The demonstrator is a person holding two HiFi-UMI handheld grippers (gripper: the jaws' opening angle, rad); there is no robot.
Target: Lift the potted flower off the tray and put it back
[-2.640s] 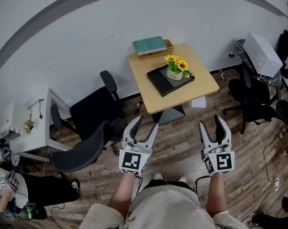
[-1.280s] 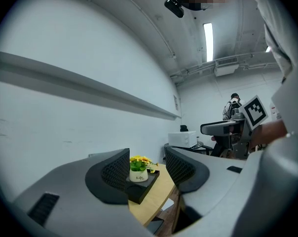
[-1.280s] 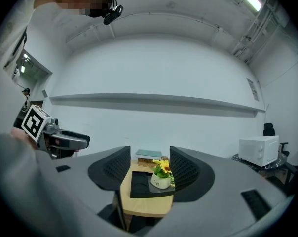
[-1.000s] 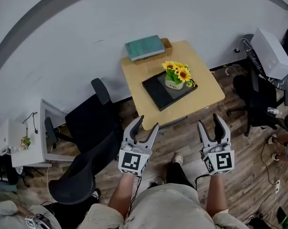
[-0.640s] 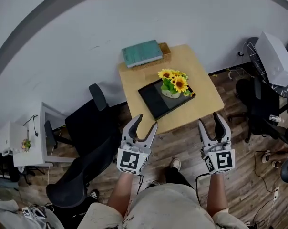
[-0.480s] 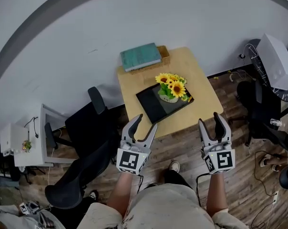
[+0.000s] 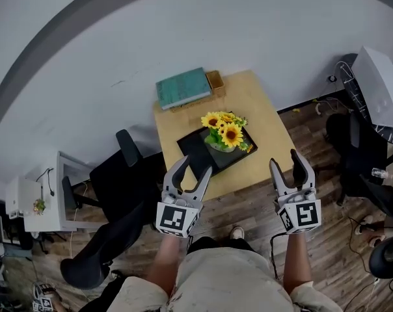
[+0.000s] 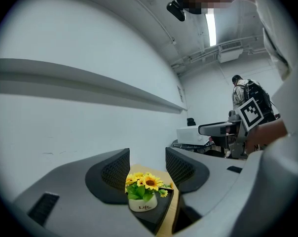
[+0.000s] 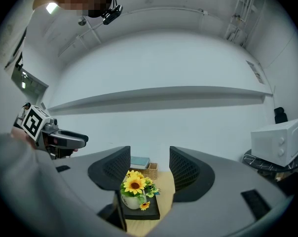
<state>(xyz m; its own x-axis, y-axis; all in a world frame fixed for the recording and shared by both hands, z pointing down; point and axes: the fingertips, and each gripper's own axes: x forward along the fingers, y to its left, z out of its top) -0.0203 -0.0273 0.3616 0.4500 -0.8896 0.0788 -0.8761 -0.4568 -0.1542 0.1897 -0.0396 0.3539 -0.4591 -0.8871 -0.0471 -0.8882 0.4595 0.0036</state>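
The grey left gripper (image 7: 192, 173) and right gripper (image 7: 285, 166) are held level, jaws spread and empty. Both aim at the yellow sunflowers in a white pot (image 7: 224, 135), which stand on the black square tray (image 7: 192, 151) on the far light wooden table (image 7: 263, 116), probably lining up a two-sided lift. Since a second ago the table has drawn nearer to both grippers, and the pot sits where it was on the tray.

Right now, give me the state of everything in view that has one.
potted sunflowers: upright on the black tray.
black tray: flat on the wooden table.
teal book: closed, lying flat.
left hand-held gripper: open, empty.
right hand-held gripper: open, empty.
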